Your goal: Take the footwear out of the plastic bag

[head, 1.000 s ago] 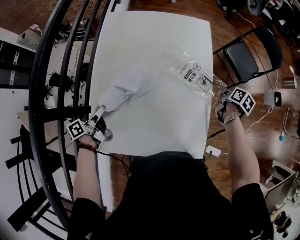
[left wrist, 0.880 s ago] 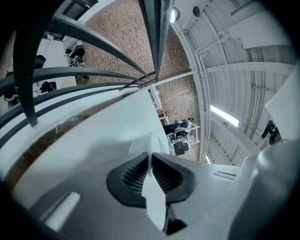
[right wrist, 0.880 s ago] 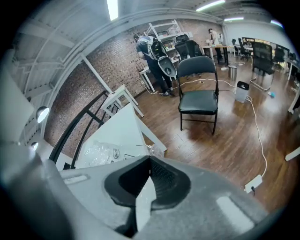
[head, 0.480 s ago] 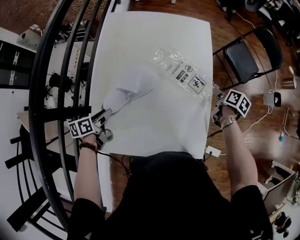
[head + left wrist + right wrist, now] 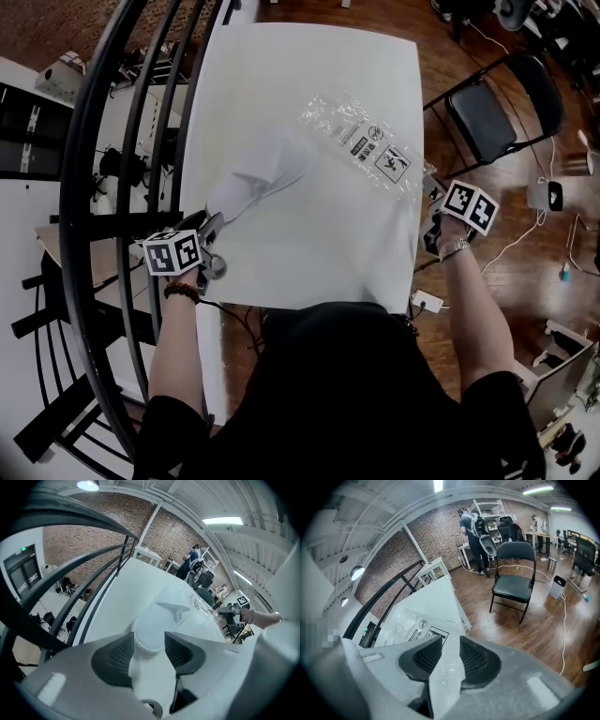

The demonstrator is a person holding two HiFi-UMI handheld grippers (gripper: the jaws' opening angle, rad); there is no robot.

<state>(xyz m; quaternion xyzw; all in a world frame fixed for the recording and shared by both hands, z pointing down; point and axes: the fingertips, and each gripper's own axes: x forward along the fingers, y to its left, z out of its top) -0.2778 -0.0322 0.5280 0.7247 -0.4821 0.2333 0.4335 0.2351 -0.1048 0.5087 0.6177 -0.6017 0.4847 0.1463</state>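
Observation:
A white slipper (image 5: 258, 178) lies on the white table (image 5: 319, 66), outside the clear plastic bag (image 5: 361, 148), which lies flat to its right with printed labels up. My left gripper (image 5: 212, 232) is at the slipper's near end. In the left gripper view its jaws have just been opening; my left gripper (image 5: 149, 654) stands open, the slipper's (image 5: 152, 630) end lying loose between the pads. At the table's right edge, my right gripper (image 5: 429, 199) has also just been opening. My right gripper (image 5: 450, 657) stands open with a corner of the bag (image 5: 447, 667) slack between the pads.
Curved black railing bars (image 5: 103, 187) run close along the table's left side. A black folding chair (image 5: 487, 117) stands on the wooden floor to the right, with cables and a power strip (image 5: 425, 301) near the table's corner. People stand far off in the room.
Both grippers' jaws have opened. The left gripper has rolled and let the slipper's end go. The bag has gone slack and settled flat on the table, slightly further left.

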